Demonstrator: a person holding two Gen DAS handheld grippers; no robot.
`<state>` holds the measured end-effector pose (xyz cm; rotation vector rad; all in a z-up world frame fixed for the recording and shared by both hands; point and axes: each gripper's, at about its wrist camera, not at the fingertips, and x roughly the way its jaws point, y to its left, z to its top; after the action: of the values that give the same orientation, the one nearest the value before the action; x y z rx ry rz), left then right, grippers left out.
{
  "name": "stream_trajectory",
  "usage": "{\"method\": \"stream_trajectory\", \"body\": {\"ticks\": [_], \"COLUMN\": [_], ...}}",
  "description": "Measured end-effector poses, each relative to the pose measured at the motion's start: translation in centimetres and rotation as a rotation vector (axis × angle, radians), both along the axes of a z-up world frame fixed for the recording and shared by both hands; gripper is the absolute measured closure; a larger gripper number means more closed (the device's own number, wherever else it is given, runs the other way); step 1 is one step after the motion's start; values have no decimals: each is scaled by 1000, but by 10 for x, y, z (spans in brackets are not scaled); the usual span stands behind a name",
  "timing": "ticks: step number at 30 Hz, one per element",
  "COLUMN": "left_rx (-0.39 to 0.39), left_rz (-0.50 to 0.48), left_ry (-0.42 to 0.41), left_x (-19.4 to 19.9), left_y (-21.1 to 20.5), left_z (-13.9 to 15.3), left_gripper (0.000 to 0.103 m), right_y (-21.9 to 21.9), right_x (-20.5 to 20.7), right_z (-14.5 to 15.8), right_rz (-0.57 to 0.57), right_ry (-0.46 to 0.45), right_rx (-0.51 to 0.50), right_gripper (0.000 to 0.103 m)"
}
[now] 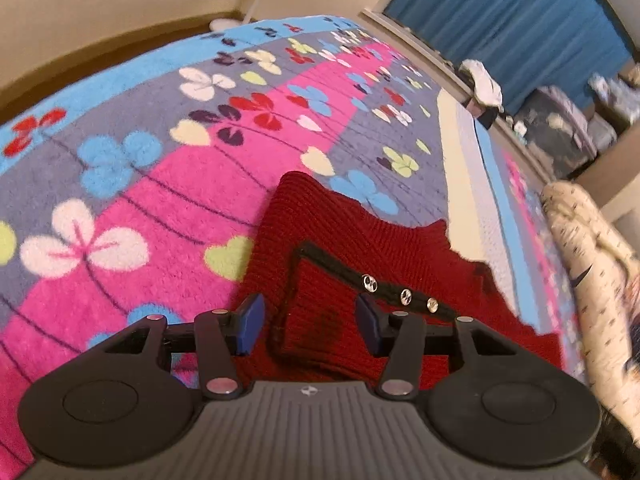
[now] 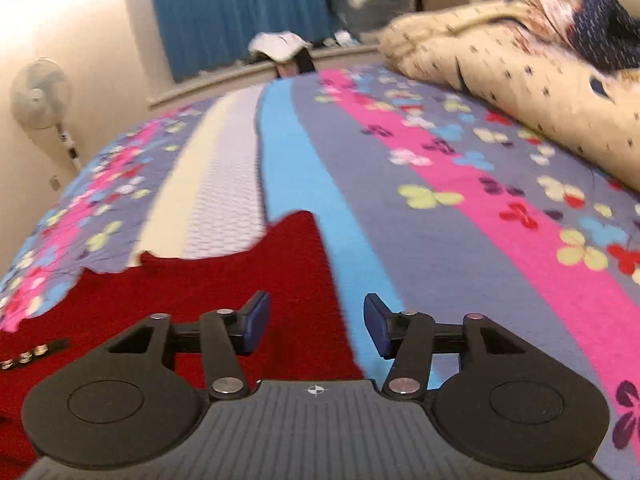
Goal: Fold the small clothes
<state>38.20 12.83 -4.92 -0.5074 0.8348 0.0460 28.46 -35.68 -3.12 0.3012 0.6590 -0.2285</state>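
Left wrist view: my left gripper (image 1: 308,322) is open above the red knit garment (image 1: 340,236), lower centre; my right gripper (image 2: 316,324) is open, empty, over its edge.

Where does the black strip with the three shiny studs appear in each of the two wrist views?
Left wrist view: the studded black strip lies right of centre on the red knit garment, just beyond the gripper.
Right wrist view: the strip is at the far left edge, low.
Shared landmark: the blue curtain.
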Motion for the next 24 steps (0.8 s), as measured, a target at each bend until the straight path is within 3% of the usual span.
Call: {"method": "stream_trajectory", "body": {"ticks": [3, 4, 5, 6, 7, 10, 12, 14, 16, 19, 22, 24], "left_rx": [87, 118, 151, 183, 198, 201, 230, 261, 305, 308, 253, 196], "left_rz": [-38, -52, -65, -67, -62, -99, -138, -157, -115, -57, -107, -168], "left_ry": [-13, -15, -14, -11, -27, -124, -157, -114, -71, -136, -177, -100], "left_x": [0, 0, 0, 0, -2, -9, -11, -8, -7, -14, -16, -9], "left_y": [-13, -17, -21, -24, -24, -29, -39, -45, -46, -39, -43, -49], "left_z": [0, 0, 0, 0, 3, 18, 20, 11, 7, 22, 28, 16], "left_gripper": [49, 60, 83, 89, 96, 97, 97, 97, 97, 97, 97, 95], "right_y": [-8, -10, -10, -8, -5, -11, -21, -28, -34, -28, -11, -1], "right_x": [17, 18, 19, 20, 21, 16, 14, 18, 16, 5, -7, -2], "right_z": [-23, -26, -28, -24, -19, -4, -6, -23, -27, 0, 20, 9], "right_rz": [3, -1, 7, 43, 36, -13, -48, -102, -138, -177, -49, 79], "right_ry": [76, 83, 78, 59, 41, -24, -12, 60, 82, 32, -76, -47], "right_rx": [15, 32, 53, 80, 56, 91, 69, 66, 89, 6, 17, 46], "right_gripper": [46, 49, 61, 79, 86, 88, 88, 90, 87, 81, 81, 84]}}
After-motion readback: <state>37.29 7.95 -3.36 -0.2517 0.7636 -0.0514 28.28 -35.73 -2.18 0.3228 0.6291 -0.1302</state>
